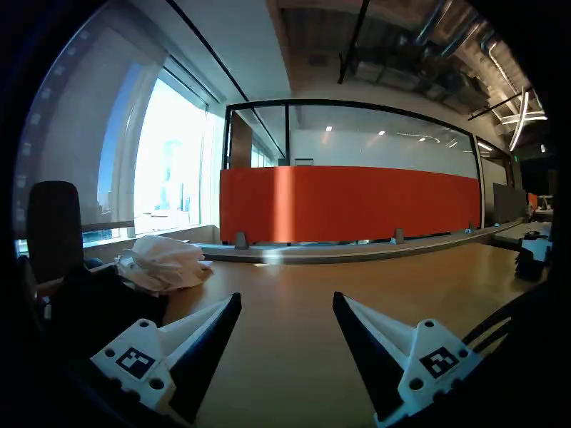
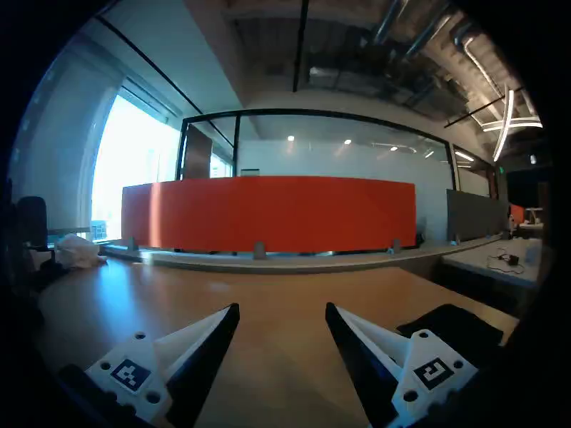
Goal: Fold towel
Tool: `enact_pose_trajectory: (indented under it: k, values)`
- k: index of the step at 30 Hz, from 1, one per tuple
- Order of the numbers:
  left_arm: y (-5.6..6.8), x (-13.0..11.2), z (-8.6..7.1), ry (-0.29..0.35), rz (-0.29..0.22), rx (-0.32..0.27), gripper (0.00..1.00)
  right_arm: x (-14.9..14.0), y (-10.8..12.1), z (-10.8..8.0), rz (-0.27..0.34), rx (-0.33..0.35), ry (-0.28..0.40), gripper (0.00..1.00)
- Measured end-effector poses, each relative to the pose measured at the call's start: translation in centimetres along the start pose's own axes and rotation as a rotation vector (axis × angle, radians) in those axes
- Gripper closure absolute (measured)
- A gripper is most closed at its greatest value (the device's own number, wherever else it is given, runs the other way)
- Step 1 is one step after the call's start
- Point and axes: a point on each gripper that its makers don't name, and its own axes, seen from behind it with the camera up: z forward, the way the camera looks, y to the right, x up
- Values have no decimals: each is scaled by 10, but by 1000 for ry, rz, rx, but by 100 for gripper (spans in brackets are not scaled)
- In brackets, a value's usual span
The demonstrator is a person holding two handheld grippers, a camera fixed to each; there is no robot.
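Folds and corners of the towel (image 1: 163, 262) are proving hard to read: it is lying as a crumpled white heap at the far left of the wooden table (image 1: 300, 357), and a dark bulky shape (image 1: 100, 307) that I cannot identify is covering its near lower edge in the left gripper view. I am seeing the heap as wider than it is tall, stretching roughly left to right across that view. With everything bunched up, I cannot tell where its true long side is running or which way any corner is pointing. In the right gripper view the towel (image 2: 77, 251) is showing small and well off to the left, near a dark chair (image 2: 32, 221). I am holding my left gripper (image 1: 285, 295) with its fingers spread wide, gripping nothing, bare tabletop lying between them. My right gripper (image 2: 282, 306) is spread just as wide and is also holding nothing; a flat black item (image 2: 457, 329), partly cut off by its right finger, is lying beside it. An orange partition (image 1: 350, 203) is running along the table's far edge.
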Motion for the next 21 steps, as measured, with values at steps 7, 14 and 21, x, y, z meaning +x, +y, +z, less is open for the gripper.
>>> enact_pose_trajectory:
  k: [7, 14, 21]
  values:
    - [0, 2, -1, -1, 0, 0, 5, 0, 0, 0, 0, 0, 0, 7]
    - [-1, 3, -1, -1, -1, 0, 5, 0, 0, 0, 0, 0, 0, 7]
    - [0, 2, -1, -2, -2, -1, 5, 0, 0, -1, 0, 0, 0, 7]
